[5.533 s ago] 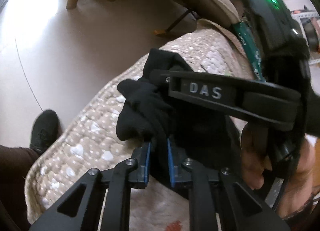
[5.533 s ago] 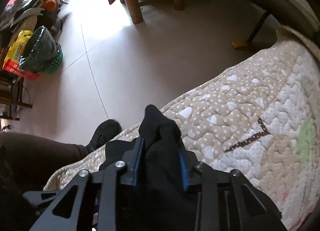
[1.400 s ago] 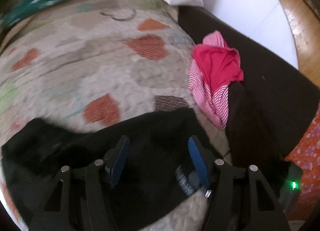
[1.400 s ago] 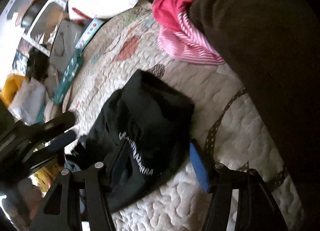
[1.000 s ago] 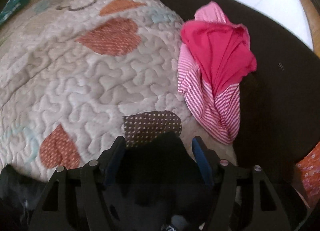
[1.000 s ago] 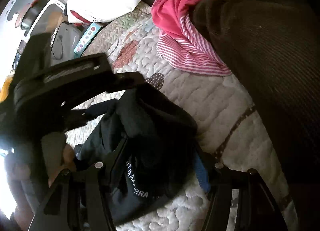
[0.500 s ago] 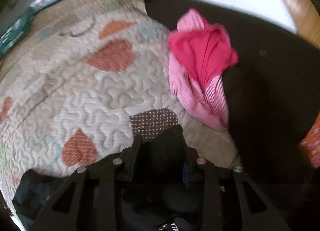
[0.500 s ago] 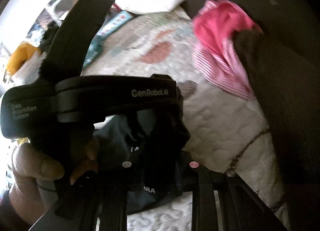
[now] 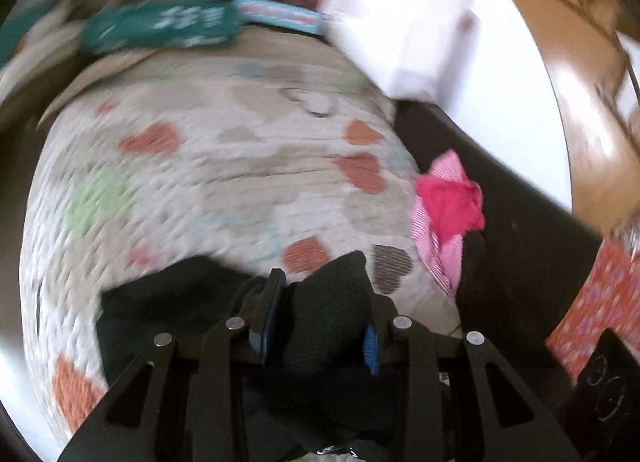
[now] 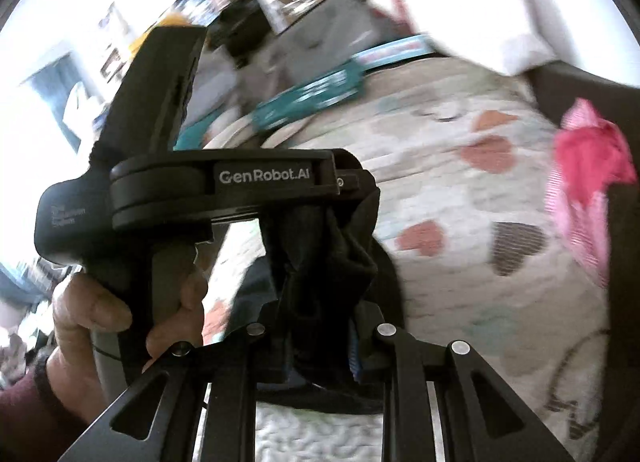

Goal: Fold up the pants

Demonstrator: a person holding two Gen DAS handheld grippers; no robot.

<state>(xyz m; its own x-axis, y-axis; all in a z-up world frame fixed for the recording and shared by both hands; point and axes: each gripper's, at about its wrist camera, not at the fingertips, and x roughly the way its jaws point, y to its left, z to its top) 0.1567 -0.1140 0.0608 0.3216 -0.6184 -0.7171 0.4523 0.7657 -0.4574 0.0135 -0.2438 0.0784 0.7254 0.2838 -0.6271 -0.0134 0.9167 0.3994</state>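
Observation:
The black pants [image 9: 324,302] lie bunched on the heart-patterned quilt [image 9: 224,182], and both grippers hold one end lifted. In the left wrist view, my left gripper [image 9: 318,326] is shut on a thick fold of black cloth that fills the gap between its blue pads [image 9: 264,318]. In the right wrist view, my right gripper [image 10: 316,334] is shut on another fold of the pants [image 10: 324,262], which hangs from the tip of the left gripper's body [image 10: 264,178] just ahead. A hand [image 10: 92,310] holds that left gripper's handle.
A pink and red striped garment [image 9: 448,202] lies at the quilt's right edge against a dark cushion [image 9: 520,230]. A teal box [image 9: 160,26] and a white bag [image 9: 400,22] sit at the far end. Orange patterned cloth [image 9: 592,302] is at the right.
Both grippers closed on the black pants and rose with them, pulling back from the quilt. The left gripper came close in front of the right camera.

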